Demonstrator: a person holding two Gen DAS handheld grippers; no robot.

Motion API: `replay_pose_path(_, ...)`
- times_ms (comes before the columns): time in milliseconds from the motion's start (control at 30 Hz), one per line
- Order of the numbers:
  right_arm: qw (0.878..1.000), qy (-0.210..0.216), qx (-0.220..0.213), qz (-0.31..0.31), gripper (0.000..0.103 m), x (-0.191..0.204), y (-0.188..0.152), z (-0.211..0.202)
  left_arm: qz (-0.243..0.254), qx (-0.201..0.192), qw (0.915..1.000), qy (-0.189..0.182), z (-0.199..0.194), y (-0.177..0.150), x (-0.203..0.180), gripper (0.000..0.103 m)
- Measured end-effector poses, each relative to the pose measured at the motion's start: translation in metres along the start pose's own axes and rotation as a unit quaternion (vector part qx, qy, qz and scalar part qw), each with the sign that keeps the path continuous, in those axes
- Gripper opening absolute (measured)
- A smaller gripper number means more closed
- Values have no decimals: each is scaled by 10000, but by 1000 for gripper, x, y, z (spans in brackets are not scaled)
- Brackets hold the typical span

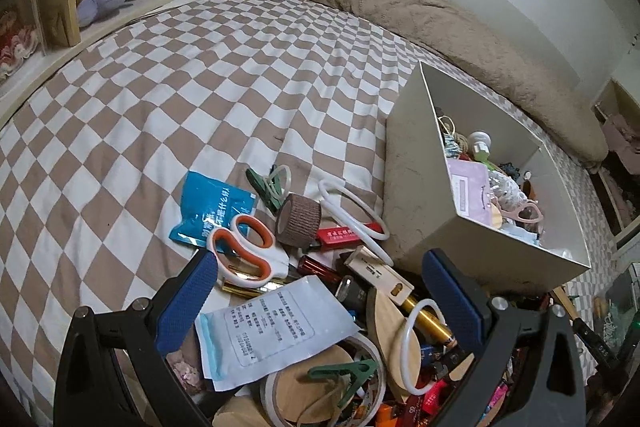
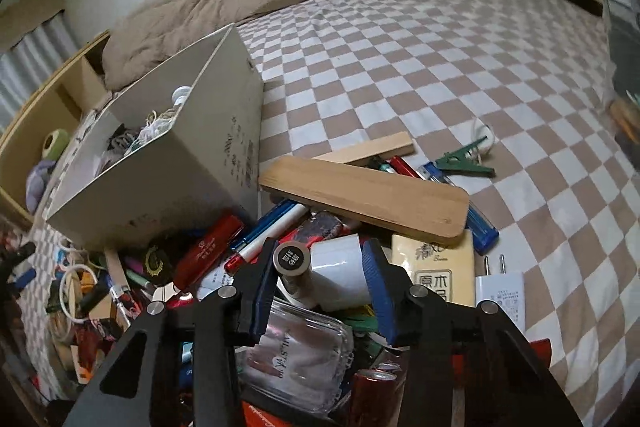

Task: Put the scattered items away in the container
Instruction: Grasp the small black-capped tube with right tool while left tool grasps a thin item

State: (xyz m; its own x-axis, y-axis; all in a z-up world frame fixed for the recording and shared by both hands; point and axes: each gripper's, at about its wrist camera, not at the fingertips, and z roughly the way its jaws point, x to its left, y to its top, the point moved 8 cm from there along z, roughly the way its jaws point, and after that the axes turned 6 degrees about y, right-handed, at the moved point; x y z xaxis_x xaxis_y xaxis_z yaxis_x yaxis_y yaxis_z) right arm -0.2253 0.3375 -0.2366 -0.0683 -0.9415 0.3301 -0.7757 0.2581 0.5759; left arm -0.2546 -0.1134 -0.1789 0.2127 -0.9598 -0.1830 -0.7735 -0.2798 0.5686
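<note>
Beside the box point(image 2: 168, 163), atop the clutter, lies a white bottle point(image 2: 340, 271) with a dark cap; the right gripper point(image 2: 320, 283) pinches its body; rigid, light, smooth plastic, so grip mid-body; the left gripper point(image 1: 320, 303) hangs spread over the pile.

A beige open-topped box point(image 1: 416, 195) stands on the checked bedcover, already partly filled with small odds and ends. Beside its near wall lies a heap of scattered items: orange-handled scissors point(image 1: 244, 251) flat on a blue packet point(image 1: 208, 207), a brown tape roll point(image 1: 298, 225) on its side, white rings point(image 1: 352, 215), and a white paper sachet point(image 1: 272, 331). In the right view a wooden board point(image 2: 368, 199) lies across pens, and a white bottle point(image 2: 332, 275) with a black cap lies on its side.
</note>
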Motion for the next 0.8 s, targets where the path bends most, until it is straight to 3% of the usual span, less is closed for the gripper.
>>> replay_pose_path(100,10000,7,-50,-55,43,3,2,-1,79,68,9998,-182,-1,-5,-7,103)
replay_pose_path(200,9999,88,-112,8,41,3,4,-2,184,164,9979,-595,-4,-11,-23,103)
replay_pose_path(233,9997,166,-172,77,37,2,5,-5,223,195,9970,-722,-6,-13,-29,103)
replay_pose_path(267,9991,339,-213,169,17,3,7,-7,279,231,9957,-847,-7,-16,-36,103)
replay_pose_path(333,9966,662,-221,447,17,1,8,-8,396,287,9941,-969,-8,-20,-47,103)
replay_pose_path(467,9964,677,-222,468,17,0,7,-8,662,398,9918,-1018,-5,-31,-65,102)
replay_pose_path(800,9992,378,125,98,17,7,-3,9,849,594,9902,-941,2,-42,-74,101)
